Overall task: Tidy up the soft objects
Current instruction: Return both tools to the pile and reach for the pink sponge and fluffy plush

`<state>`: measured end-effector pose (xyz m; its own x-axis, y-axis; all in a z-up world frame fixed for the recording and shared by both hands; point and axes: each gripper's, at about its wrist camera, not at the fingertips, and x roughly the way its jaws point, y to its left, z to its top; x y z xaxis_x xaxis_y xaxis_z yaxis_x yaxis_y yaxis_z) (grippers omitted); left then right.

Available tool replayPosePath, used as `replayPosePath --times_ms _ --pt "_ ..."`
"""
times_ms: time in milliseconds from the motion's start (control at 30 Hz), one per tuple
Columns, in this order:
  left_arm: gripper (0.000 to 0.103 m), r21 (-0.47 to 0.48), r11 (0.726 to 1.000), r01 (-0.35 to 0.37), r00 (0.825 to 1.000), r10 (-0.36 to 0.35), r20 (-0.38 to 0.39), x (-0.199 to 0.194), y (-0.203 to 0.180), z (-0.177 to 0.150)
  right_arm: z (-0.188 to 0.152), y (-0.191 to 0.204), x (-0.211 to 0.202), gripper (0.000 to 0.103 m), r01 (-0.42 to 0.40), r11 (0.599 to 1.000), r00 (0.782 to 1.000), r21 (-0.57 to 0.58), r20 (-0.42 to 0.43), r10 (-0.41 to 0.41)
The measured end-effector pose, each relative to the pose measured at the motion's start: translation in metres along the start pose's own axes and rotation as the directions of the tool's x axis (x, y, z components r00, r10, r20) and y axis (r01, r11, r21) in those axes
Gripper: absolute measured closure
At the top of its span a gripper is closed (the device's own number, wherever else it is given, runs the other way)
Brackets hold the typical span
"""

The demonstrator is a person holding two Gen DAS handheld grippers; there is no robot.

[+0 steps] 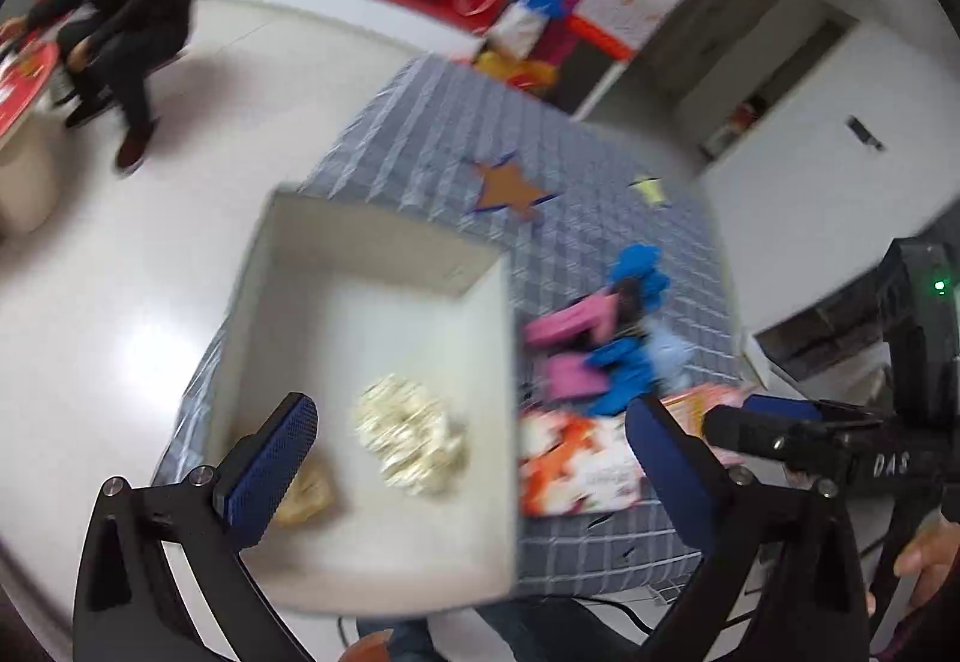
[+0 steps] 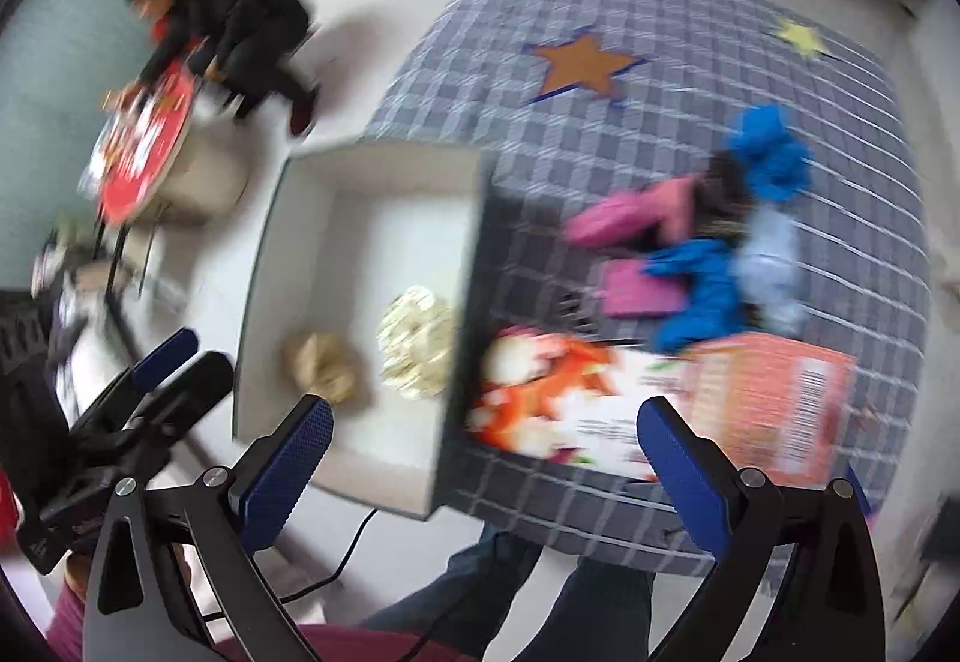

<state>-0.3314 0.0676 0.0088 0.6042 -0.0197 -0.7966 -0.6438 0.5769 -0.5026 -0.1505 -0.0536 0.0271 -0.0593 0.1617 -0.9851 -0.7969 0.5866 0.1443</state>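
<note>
From the left wrist view, the left gripper point(image 1: 474, 458) is seen with its jaws spread wide and nothing held between the blue pads point(image 1: 273, 467). Below it stands a white box point(image 1: 384, 254) at the near left corner of a table draped in a grey checked cloth point(image 1: 432, 134). Two soft items lie on the box floor — a cream crumpled one point(image 1: 411, 443) and a tan one point(image 1: 309, 494), the latter partly hidden behind the left finger. On the cloth to the right of the box a heap of soft things is found: pink pieces point(image 1: 573, 350), blue cloth point(image 1: 636, 314) and a pale blue piece point(image 1: 675, 353). A printed orange-and-white packet point(image 1: 576, 461) lies nearer, just beside the box wall. The right gripper point(image 1: 798, 437) enters from the right edge; its jaw state cannot be told from here. A seated person in dark clothes point(image 1: 120, 26) is visible in the background.

From the right wrist view, the right gripper point(image 2: 483, 449) is shown with jaws wide apart and empty, hovering over the box's right wall and the packet point(image 2: 660, 404). The cream item point(image 2: 417, 341) and tan item point(image 2: 321, 365) rest inside the box point(image 2: 372, 170), apart from each other. The heap — pink point(image 2: 636, 248), blue point(image 2: 708, 284) — lies beyond the packet, and an orange star point(image 2: 585, 68) is seen on the cloth. Both views are motion-blurred.
</note>
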Motion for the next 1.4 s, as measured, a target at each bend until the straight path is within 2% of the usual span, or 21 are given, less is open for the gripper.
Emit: replayPosePath --times_ms 67,133,233,300,367,500,567,700,767,800,967,1000,1067,1167,1200,1233,1333,1367,1400 --pt "0.000 0.067 0.998 0.018 1.000 -0.018 -0.006 0.007 -0.023 0.011 0.004 -0.029 -0.019 0.001 0.013 0.997 0.999 0.077 0.032 -0.016" --pt "0.000 0.175 0.984 -0.043 0.998 0.052 -0.046 0.025 -0.052 0.019 0.006 -0.061 -0.036 0.001 0.042 0.987 0.997 0.154 0.057 -0.051" --pt "0.000 0.305 0.945 -0.120 0.985 0.151 -0.079 0.058 -0.085 0.022 0.011 -0.106 -0.048 0.001 0.088 0.965 0.992 0.246 0.062 -0.107" --pt "0.000 0.356 0.925 -0.133 0.977 0.184 -0.112 0.080 -0.101 0.022 0.015 -0.135 -0.047 0.001 0.102 0.949 0.992 0.298 0.042 -0.120" --pt "0.000 0.409 0.900 -0.152 0.961 0.232 -0.152 0.106 -0.116 0.025 0.020 -0.157 -0.040 0.001 0.105 0.937 0.993 0.335 0.015 -0.116" --pt "0.000 0.487 0.853 -0.187 0.933 0.309 -0.184 0.155 -0.133 0.032 0.036 -0.196 -0.012 0.001 0.104 0.921 0.994 0.375 -0.059 -0.088" --pt "0.000 0.528 0.821 -0.216 0.906 0.370 -0.204 0.185 -0.139 0.036 0.046 -0.210 0.004 0.001 0.096 0.923 0.993 0.373 -0.096 -0.064" --pt "0.000 0.584 0.778 -0.232 0.863 0.442 -0.245 0.230 -0.145 0.040 0.066 -0.231 0.045 0.001 0.070 0.930 0.983 0.360 -0.184 -0.003" --pt "0.000 0.627 0.742 -0.238 0.826 0.494 -0.270 0.255 -0.149 0.037 0.074 -0.237 0.066 0.001 0.055 0.933 0.974 0.355 -0.227 0.029" --pt "0.000 0.636 0.734 -0.236 0.818 0.504 -0.278 0.263 -0.150 0.037 0.077 -0.240 0.075 0.001 0.047 0.935 0.970 0.353 -0.241 0.042" --pt "0.000 0.693 0.674 -0.256 0.741 0.597 -0.307 0.310 -0.147 0.032 0.097 -0.246 0.130 0.001 0.000 0.945 0.929 0.328 -0.349 0.121" --pt "0.000 0.695 0.667 -0.268 0.730 0.611 -0.305 0.317 -0.144 0.034 0.099 -0.247 0.141 0.001 -0.009 0.947 0.919 0.322 -0.371 0.135" --pt "0.000 0.702 0.644 -0.305 0.715 0.642 -0.279 0.330 -0.140 0.042 0.101 -0.251 0.157 0.001 0.010 0.950 0.907 0.312 -0.403 0.123" --pt "0.000 0.692 0.603 -0.397 0.689 0.694 -0.209 0.345 -0.131 0.068 0.099 -0.263 0.164 0.001 0.095 0.955 0.910 0.280 -0.413 0.030" --pt "0.000 0.676 0.608 -0.417 0.685 0.699 -0.205 0.347 -0.127 0.076 0.097 -0.272 0.161 0.001 0.146 0.953 0.915 0.266 -0.404 -0.028" --pt "0.000 0.637 0.633 -0.440 0.686 0.695 -0.215 0.348 -0.121 0.089 0.095 -0.281 0.157 0.001 0.192 0.947 0.914 0.257 -0.399 -0.077" --pt "0.000 0.518 0.736 -0.436 0.732 0.625 -0.271 0.334 -0.108 0.117 0.088 -0.315 0.143 0.001 0.286 0.918 0.906 0.273 -0.390 -0.166" --pt "0.000 0.485 0.768 -0.418 0.756 0.590 -0.283 0.324 -0.105 0.122 0.086 -0.324 0.139 0.001 0.290 0.912 0.908 0.290 -0.385 -0.166" --pt "0.000 0.466 0.788 -0.403 0.770 0.567 -0.293 0.319 -0.105 0.125 0.083 -0.333 0.133 0.001 0.286 0.905 0.914 0.315 -0.374 -0.159"
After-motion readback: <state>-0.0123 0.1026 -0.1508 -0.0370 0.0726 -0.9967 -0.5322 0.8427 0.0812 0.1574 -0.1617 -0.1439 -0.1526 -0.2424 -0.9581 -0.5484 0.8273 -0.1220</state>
